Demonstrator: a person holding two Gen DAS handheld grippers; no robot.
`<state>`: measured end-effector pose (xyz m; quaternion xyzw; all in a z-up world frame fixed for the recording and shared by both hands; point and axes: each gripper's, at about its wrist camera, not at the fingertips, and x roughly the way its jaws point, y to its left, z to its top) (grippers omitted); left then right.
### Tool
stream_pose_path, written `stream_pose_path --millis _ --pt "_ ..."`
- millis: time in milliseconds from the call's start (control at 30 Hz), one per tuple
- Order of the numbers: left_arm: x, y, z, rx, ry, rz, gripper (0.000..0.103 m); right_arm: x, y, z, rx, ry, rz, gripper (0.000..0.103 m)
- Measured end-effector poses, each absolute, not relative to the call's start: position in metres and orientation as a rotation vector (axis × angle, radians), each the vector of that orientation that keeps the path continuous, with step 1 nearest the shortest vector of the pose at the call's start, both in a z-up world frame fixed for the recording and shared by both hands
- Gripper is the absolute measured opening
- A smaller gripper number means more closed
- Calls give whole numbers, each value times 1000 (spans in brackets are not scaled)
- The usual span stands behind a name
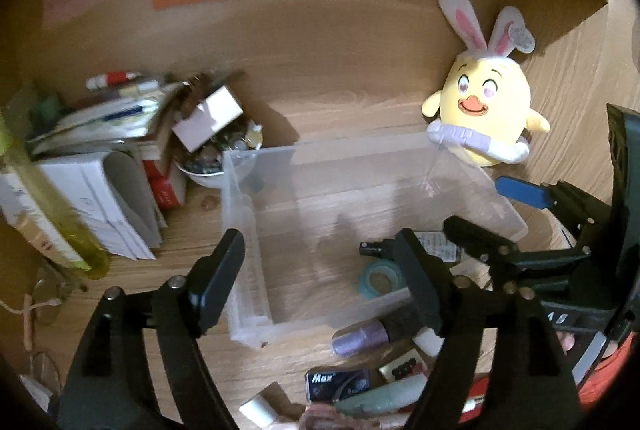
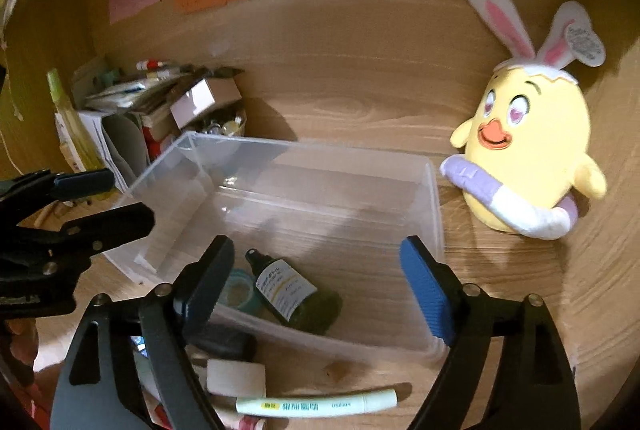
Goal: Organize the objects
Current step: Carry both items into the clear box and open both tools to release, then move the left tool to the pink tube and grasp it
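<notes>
Both claws held wide and empty over the clear bin point(image 2: 280, 186) on the desk point(image 2: 360, 110).

Left claw point(image 1: 320, 270) and right claw point(image 2: 316, 270) are spread, nothing gripped. Bottle point(image 2: 296, 294) and tape roll point(image 2: 240, 290) are seen lying in the bin's near end, approx 6 o'clock, prob. so the rest stays free. "Max" is read on a box point(image 1: 340, 382); pen point(image 2: 320, 406) text unclear.

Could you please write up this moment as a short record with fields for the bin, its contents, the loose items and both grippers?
bin: clear plastic bin on the wooden desk
inside: green spray bottle lying flat, tape roll
loose in front: white tube, purple bottle
beside bin: yellow chick plush, to the right
left gripper: open, empty
right gripper: open, empty
</notes>
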<state>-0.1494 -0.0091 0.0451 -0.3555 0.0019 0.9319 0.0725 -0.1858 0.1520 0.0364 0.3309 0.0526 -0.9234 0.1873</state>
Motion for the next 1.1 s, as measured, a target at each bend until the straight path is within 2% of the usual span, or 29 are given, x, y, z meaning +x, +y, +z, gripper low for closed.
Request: stream_pose_path --millis 200,567,867,1100 --pt "-119 -11 54 -999 21 2841 90 -162 164 48 891 109 -2602 83" --pt "-79 -21 39 -1031 0 2857 92 -116 175 52 848 88 -2596 83" --pt "-50 -26 8 -1128 -4 2848 92 -86 169 38 874 101 -2556 83" --pt "-30 -31 -20 -1232 -77 2808 92 -66 171 20 944 82 -2505 83"
